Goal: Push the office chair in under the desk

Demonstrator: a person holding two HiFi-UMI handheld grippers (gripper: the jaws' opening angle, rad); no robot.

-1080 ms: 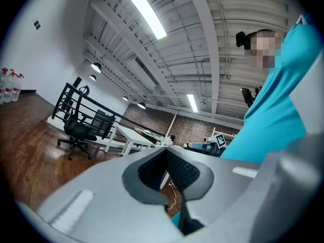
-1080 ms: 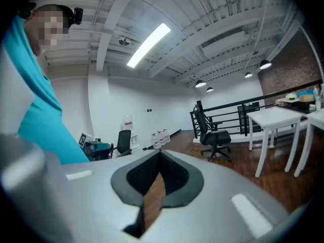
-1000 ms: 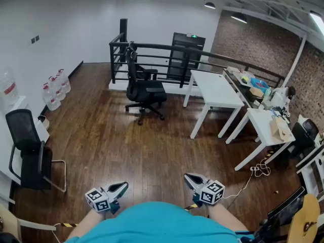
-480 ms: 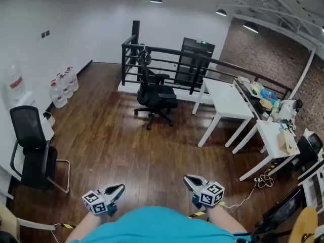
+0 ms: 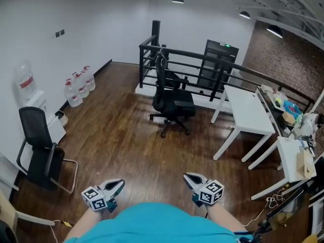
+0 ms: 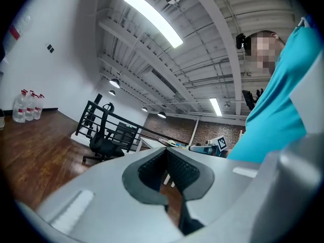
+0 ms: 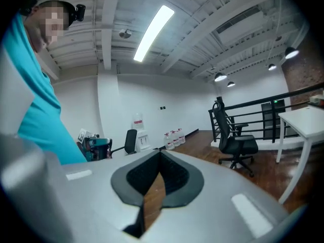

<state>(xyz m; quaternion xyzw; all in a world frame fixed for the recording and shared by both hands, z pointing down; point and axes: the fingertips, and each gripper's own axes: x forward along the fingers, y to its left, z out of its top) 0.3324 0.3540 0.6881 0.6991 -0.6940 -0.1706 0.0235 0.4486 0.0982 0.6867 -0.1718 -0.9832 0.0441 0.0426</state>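
The left tongs [image 5: 117,185] and the right tongs [image 5: 190,178] are held closed with nothing between them, low before the person's teal shirt [image 5: 152,224]. Well ahead of them, the black office chair [image 5: 173,101] is seen on the wooden floor [image 5: 121,135], just before a black railing [image 5: 195,65]. It is set apart from the white worktop [image 5: 248,110] at its right.

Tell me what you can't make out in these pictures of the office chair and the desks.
- Head view: clutter on the far-right desk is too small to identify.
- Right gripper view: white desk is cut off at the right edge.
- Left gripper view: that desk is mostly hidden behind the left hand-held gripper.
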